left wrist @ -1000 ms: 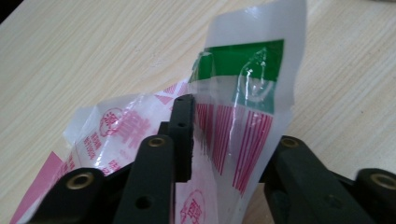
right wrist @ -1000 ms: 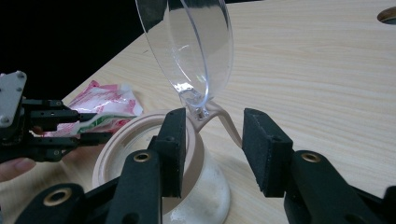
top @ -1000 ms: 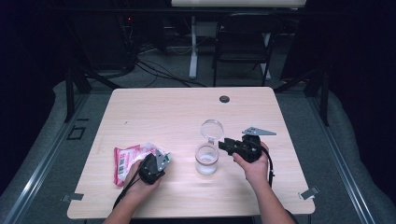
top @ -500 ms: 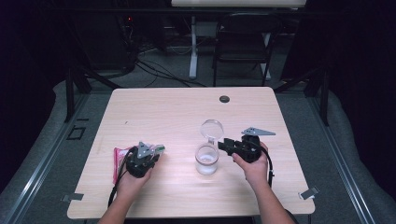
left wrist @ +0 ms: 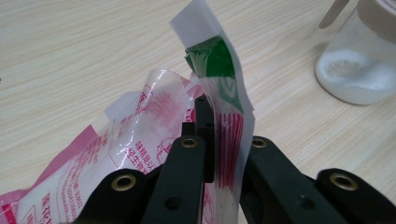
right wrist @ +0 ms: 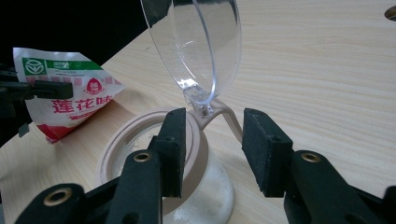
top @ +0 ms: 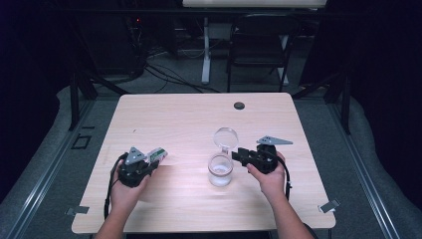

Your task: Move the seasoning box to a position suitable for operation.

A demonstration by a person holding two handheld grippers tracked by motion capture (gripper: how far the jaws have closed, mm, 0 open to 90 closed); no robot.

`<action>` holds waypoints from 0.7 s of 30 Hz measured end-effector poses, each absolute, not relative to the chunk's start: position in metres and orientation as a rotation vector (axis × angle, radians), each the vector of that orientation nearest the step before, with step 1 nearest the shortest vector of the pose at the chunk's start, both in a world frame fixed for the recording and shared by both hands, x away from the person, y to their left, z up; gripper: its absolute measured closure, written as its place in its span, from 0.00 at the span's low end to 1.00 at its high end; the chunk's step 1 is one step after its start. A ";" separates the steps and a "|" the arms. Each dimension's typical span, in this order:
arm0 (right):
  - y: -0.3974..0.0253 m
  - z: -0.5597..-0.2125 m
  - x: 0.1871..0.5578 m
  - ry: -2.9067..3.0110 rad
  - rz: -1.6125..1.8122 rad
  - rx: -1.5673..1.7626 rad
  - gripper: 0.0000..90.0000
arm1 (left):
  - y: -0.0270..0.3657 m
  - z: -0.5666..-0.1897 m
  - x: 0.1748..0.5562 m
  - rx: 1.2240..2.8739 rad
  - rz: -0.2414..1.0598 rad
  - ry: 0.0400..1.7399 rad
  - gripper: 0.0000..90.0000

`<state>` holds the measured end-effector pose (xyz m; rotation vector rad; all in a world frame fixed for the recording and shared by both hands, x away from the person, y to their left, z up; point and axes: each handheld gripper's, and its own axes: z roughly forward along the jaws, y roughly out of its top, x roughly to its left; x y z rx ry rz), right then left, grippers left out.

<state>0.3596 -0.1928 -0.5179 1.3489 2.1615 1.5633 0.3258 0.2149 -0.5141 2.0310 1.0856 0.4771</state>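
Left gripper [top: 149, 162]: jaws clamping the top edge of a red-and-white packet [left wrist: 140, 140], holding it up off the wooden table [top: 199, 119] near the front left. Right gripper [top: 242, 156]: jaws standing apart, straddling the beige rim and hinge of a small glass jar [top: 220, 169]. Jar sitting just beside the right gripper, holding white powder; clear lid [right wrist: 196, 46] standing open, tilting back. Packet and jar lying well apart.

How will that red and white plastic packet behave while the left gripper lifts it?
Probably floppy: the packet is thin creased film, sagging beside the left gripper, whose fingers pinch one edge. It looks light. The glossy film may slip.
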 end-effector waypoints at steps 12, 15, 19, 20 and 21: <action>-0.194 -0.518 0.359 2.153 1.586 1.353 0.67 | 0.243 -0.482 0.327 2.007 0.516 1.120 1.00; -0.195 -0.517 0.359 2.151 1.589 1.359 0.67 | 0.252 -0.470 0.329 1.999 0.537 1.128 1.00; -0.194 -0.517 0.359 2.144 1.597 1.360 0.67 | 0.261 -0.454 0.334 2.027 0.613 1.138 1.00; -0.194 -0.517 0.359 2.143 1.596 1.360 0.67 | 0.263 -0.450 0.336 2.039 0.636 1.140 1.00; -0.194 -0.517 0.359 2.142 1.600 1.360 0.67 | 0.265 -0.446 0.337 2.046 0.649 1.141 1.00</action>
